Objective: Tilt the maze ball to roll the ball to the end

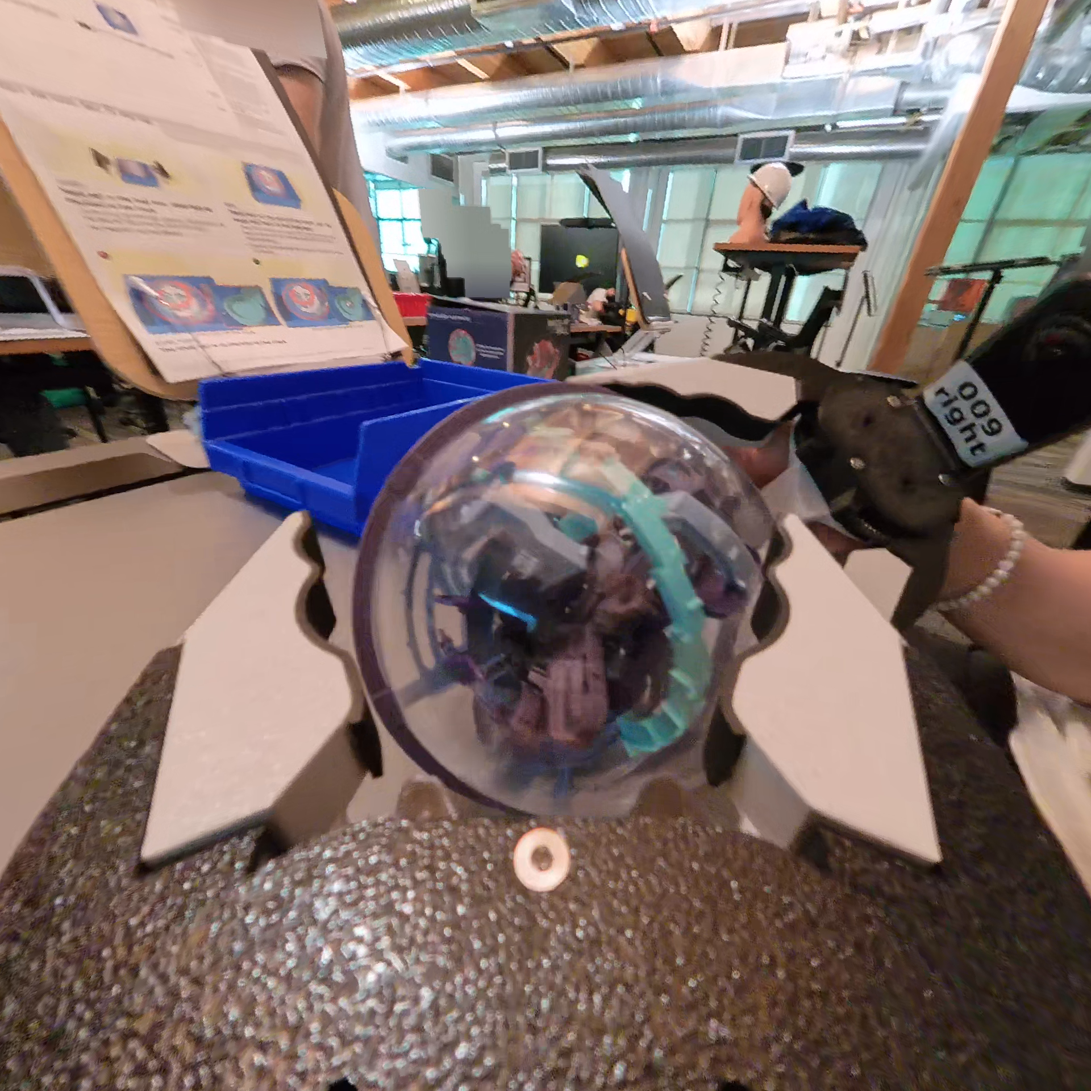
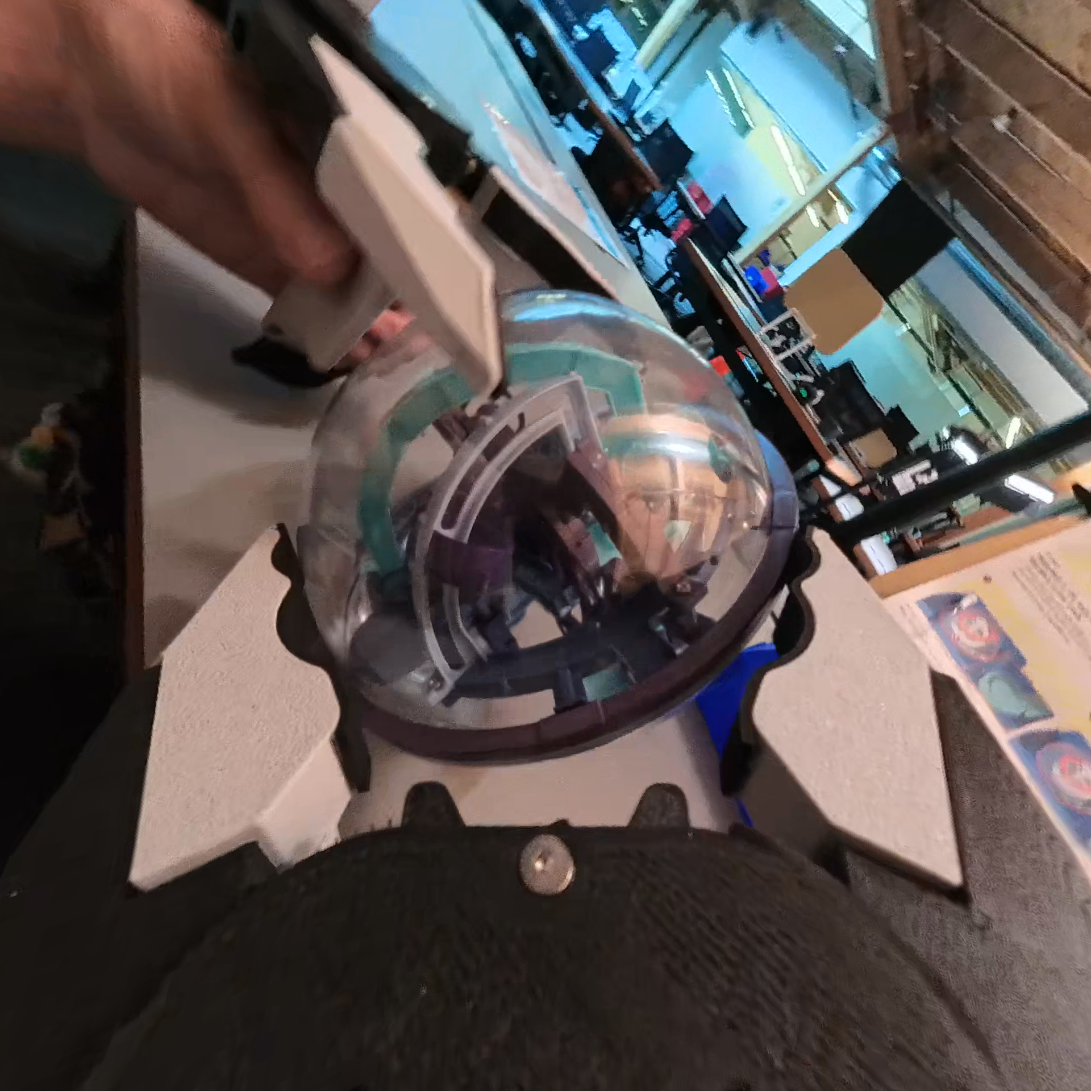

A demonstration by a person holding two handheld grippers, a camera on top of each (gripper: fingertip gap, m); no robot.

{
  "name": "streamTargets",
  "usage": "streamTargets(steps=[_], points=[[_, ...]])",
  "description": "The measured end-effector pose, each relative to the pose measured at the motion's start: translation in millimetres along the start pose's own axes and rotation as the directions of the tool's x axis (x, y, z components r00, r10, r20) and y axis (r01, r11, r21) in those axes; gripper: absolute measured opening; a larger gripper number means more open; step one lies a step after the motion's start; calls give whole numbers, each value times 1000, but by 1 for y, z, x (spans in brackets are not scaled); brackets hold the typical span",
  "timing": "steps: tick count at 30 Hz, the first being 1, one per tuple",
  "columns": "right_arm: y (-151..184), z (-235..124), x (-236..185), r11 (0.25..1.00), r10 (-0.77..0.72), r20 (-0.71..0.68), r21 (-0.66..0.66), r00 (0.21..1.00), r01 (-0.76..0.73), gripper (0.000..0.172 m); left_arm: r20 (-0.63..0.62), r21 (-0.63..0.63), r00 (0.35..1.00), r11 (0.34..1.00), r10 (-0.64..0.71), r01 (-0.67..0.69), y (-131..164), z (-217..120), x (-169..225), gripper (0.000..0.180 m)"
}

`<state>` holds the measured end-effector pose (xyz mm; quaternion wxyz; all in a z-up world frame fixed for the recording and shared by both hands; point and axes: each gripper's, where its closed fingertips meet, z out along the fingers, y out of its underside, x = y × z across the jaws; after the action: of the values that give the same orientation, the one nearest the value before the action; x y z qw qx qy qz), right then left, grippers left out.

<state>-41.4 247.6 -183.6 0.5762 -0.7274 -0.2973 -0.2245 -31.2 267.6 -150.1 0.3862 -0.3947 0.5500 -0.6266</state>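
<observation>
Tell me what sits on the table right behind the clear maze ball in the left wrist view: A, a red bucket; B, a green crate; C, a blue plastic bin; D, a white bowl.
C: a blue plastic bin stands open just behind the maze ball on the table.

maze ball (image 1: 561, 602) blurred, small ball unseen

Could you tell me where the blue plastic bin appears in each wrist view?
Left wrist view: blue plastic bin, left of centre, behind the clear maze ball.
Right wrist view: only a blue sliver, lower right, behind the ball.
Shared landmark: the printed instruction sheet.
</observation>
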Motion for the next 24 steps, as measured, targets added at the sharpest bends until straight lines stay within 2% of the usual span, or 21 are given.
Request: streamTargets(steps=[2, 5, 6, 9, 10, 12, 17, 20, 22, 24], points=[[1, 0, -5, 997, -71, 47, 8, 996, 71, 153, 8, 47, 1000, 999, -19, 18, -8, -5, -4, 143], [1, 3, -9, 995, -104, 102, 17, 989, 103, 149, -15, 211, 994, 971, -108, 109, -34, -19, -9, 131], [1, 4, -10, 993, -115, 112, 19, 987, 114, 149, -2, 219, 992, 968, -124, 122, -35, -24, -14, 131], [-5, 6, -10, 996, -88, 118, 44, 989, 83, 148, 32, 59, 995, 994, -94, 92, -8, -28, -19, 140], [-8, 6, -10, 997, -55, 121, 66, 991, 48, 147, 8, 47, 995, 994, -100, 100, -6, -29, -15, 137], [-14, 6, -8, 993, 44, 124, 103, 991, -57, 146, -61, 54, 993, 993, -102, 105, -7, -28, -4, 114], [-20, 3, -3, 925, 329, 159, 143, 931, -352, 148, -69, 52, 990, 990, -126, 130, -6, -19, -1, 115], [-20, 10, 7, 864, 470, 88, 159, 878, -478, 156, -93, 32, 982, 986, -163, 166, -1, -14, 3, 115], [-20, 14, 8, 867, 469, 66, 159, 881, -473, 157, -86, 7, 986, 990, -142, 144, 4, -11, 5, 125], [-21, 14, 4, 895, 414, 106, 134, 904, -426, 156, -82, -40, 991, 994, -109, 106, 11, -10, 7, 136]])
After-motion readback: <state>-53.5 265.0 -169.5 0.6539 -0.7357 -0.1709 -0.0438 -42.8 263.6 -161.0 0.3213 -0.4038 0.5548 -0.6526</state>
